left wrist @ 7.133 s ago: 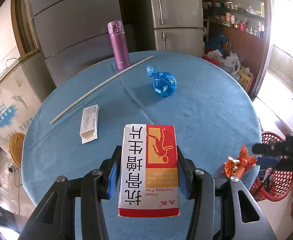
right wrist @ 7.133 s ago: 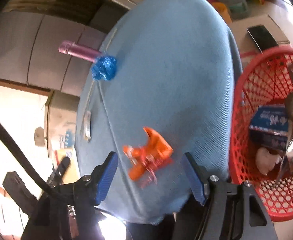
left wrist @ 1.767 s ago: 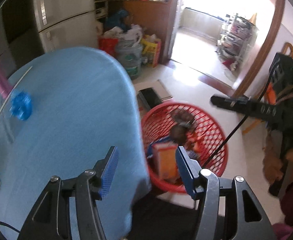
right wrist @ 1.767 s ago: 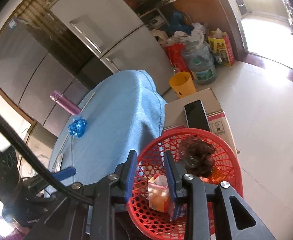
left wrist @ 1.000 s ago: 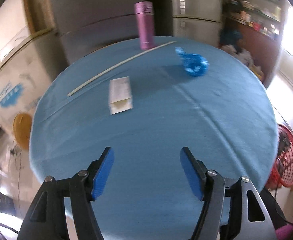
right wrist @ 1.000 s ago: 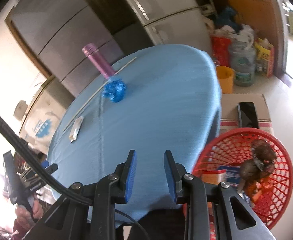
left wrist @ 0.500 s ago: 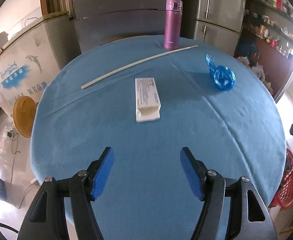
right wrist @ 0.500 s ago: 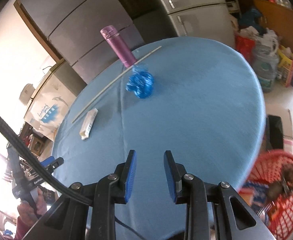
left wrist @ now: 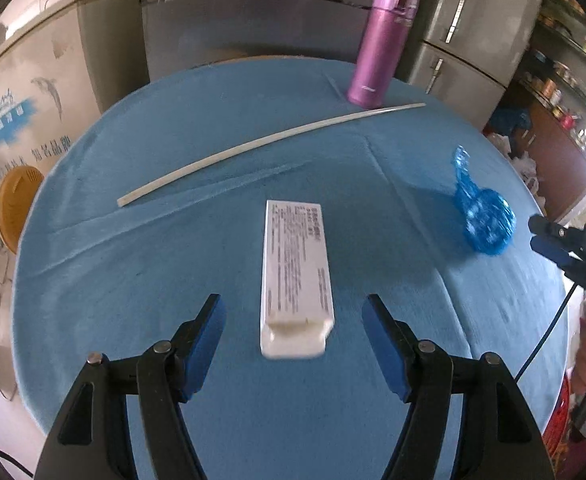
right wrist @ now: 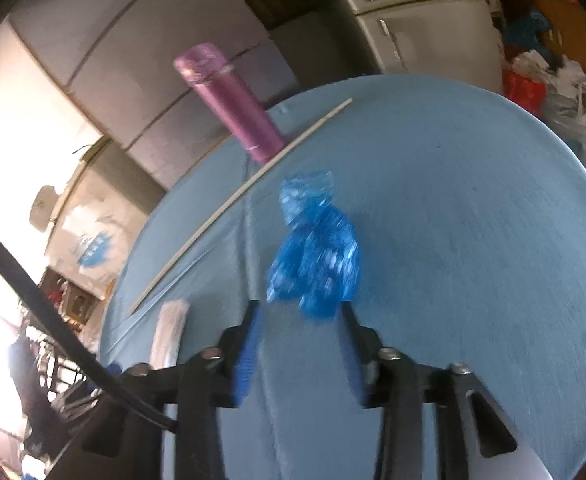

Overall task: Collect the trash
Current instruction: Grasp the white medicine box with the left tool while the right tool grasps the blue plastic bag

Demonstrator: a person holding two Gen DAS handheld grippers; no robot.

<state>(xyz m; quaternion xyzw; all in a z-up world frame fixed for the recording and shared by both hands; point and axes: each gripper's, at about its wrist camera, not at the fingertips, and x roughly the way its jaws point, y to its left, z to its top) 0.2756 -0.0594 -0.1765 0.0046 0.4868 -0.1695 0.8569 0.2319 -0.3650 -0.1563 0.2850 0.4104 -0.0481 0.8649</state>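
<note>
On the round blue table (left wrist: 133, 264), everything here is placed relative to the white box (left wrist: 295, 276), which lies flat near the middle of the cloth.

Nearest to the box is the left gripper (left wrist: 293, 320). Its jaws stand wide, one blue pad on each side of the near, open end of the box, and neither pad touches it. The long axis of the box runs straight away from this gripper, along the line in which the fingers point, so the jaws face the two long sides. I judge that the coming move needs only a short push forward and down, then a closing across the narrow width; no turn of the wrist seems necessary.

To the right of the box, well apart from it, lies the crumpled blue wrapper (right wrist: 313, 248). The right gripper (right wrist: 299, 316) is just before it and its jaws are opening; the lower part of the wrapper sits between the fingertips, but the picture is blurred and I see no pad pressing on it. So each hand has its own piece, the left nearer to the box.

Beyond the box, a long white stick (left wrist: 269, 144) lies crosswise. Farthest stands the purple bottle (left wrist: 381, 44), upright at the far edge.
</note>
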